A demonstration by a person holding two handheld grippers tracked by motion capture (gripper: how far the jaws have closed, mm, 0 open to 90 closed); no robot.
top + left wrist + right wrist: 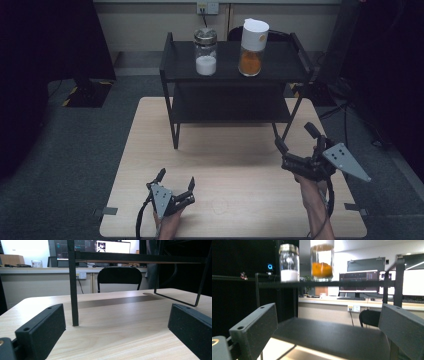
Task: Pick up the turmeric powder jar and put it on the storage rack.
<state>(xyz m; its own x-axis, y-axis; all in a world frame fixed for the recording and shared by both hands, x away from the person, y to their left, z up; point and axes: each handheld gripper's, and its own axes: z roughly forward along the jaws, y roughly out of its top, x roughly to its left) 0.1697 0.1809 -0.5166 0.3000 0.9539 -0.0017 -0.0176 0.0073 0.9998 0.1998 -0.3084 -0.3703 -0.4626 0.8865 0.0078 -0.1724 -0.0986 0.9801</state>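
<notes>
On the far rack's (235,70) top shelf we see the white-powder jar (205,51) left of the orange-powder jar (251,48). Nearer, over the desk (235,170), our left gripper (175,183) and right gripper (296,136) hold fingers apart, gripping nothing.

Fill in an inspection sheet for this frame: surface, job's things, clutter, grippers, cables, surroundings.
Surface: light wooden table, bare in front of the rack.
Job's things: black two-tier metal rack; on its top tier, clear glass jar of white powder beside white-lidded jar of orange powder, apart, upright.
Clutter: nothing seen.
Grippers: left hand-held gripper open, low over the table; right hand-held gripper open, raised near the rack's right leg.
Cables: black cable trailing from the left hand-held gripper.
Surroundings: grey carpet, black chair, monitors.
</notes>
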